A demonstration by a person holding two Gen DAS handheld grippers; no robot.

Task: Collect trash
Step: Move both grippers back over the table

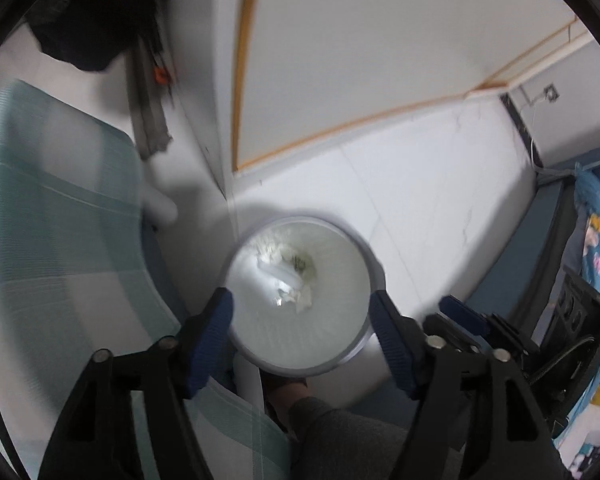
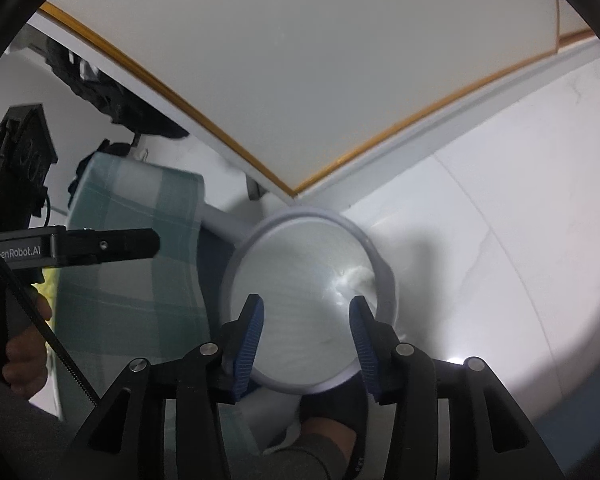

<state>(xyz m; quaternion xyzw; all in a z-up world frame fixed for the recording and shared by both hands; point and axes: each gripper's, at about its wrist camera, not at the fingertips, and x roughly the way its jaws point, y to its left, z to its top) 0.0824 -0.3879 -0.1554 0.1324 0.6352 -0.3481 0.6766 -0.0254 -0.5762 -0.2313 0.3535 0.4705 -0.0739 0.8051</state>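
Closest to me, the left gripper (image 1: 300, 312) hangs pointing steeply down with its blue fingers (image 1: 216, 328) spread wide and nothing between them, straight over the mouth of the round white bin (image 1: 364, 264). The right gripper (image 2: 306, 320) is beside it, its own blue pads (image 2: 250, 336) parted less widely and also empty, aimed down into the same bin from the other side. Under both, by the foot of the bin, a grey trouser leg (image 1: 340, 432) and a foot in a dark slipper (image 2: 340, 408) show. The bin stands on the pale tiled floor (image 1: 440, 200), tight against the edge of the bed, and its translucent liner holds the trash (image 1: 288, 276): crumpled white tissue with some darker scraps, lying at the bottom. In the right view only a wad of white paper (image 2: 358, 276) against the far wall of the liner is clear. The bed (image 1: 52, 208) with its green and white checked sheet runs off to the left. Beyond the bin rises a white cupboard panel with an orange edge strip (image 1: 244, 64), and dark clothing (image 1: 96, 20) hangs past the bed, blurred
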